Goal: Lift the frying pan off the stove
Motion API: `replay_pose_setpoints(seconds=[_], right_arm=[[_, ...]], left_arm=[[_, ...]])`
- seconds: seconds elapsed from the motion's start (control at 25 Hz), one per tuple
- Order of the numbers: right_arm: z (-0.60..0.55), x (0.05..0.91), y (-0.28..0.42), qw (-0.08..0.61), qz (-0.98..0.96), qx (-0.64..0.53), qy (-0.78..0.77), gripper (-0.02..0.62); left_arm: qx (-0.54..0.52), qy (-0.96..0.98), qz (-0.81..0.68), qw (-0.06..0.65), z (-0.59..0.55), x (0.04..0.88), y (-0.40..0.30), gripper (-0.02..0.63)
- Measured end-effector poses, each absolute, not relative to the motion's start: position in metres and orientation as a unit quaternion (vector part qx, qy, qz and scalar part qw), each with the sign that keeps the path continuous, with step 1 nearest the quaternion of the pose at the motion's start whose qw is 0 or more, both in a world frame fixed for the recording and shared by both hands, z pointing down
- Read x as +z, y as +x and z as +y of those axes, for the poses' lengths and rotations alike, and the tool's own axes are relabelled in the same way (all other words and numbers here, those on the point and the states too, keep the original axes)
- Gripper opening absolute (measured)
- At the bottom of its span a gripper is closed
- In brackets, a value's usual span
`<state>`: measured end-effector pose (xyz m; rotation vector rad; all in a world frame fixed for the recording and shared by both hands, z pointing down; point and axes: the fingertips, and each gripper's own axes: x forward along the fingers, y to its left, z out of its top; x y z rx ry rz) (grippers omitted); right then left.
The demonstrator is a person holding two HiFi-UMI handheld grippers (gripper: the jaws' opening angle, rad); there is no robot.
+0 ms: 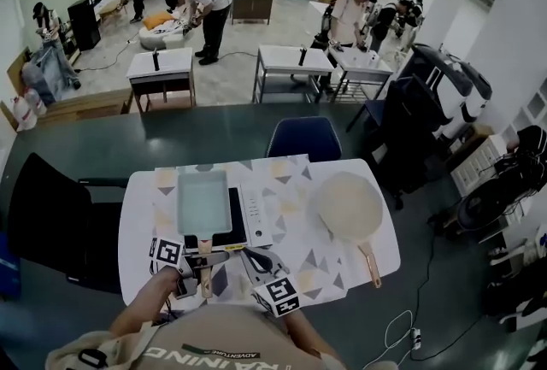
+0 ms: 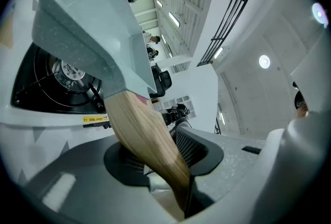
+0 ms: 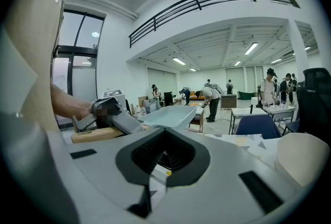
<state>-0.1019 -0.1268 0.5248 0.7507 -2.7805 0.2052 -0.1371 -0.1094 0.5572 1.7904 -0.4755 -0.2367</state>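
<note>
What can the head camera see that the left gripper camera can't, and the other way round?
Only the head view shows the round pan off to the right, the right gripper and the blue chair. Only the left gripper view shows the stove's burner below the square pan. Both show that square pan, its wooden handle and the left gripper shut on the handle.
</note>
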Motion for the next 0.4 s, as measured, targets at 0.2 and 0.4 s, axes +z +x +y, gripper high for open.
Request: replay_pose_setpoints(seconds=[0.2, 0.4], right_arm=[[-0.1234, 0.5330, -0.1015, 0.132, -0.955, 0.075, 0.256, 0.000], [-0.1254, 0.5344, -0.1032, 0.134, -0.953, 0.074, 0.260, 0.000]], left_arm=[[-0.103, 0.769, -0.203, 0.597, -0.1077, 0.5631, -0.1364, 0.147], [-0.104, 0.768, -0.200, 0.599, -0.1099, 0.5666, -0.1398, 0.148]])
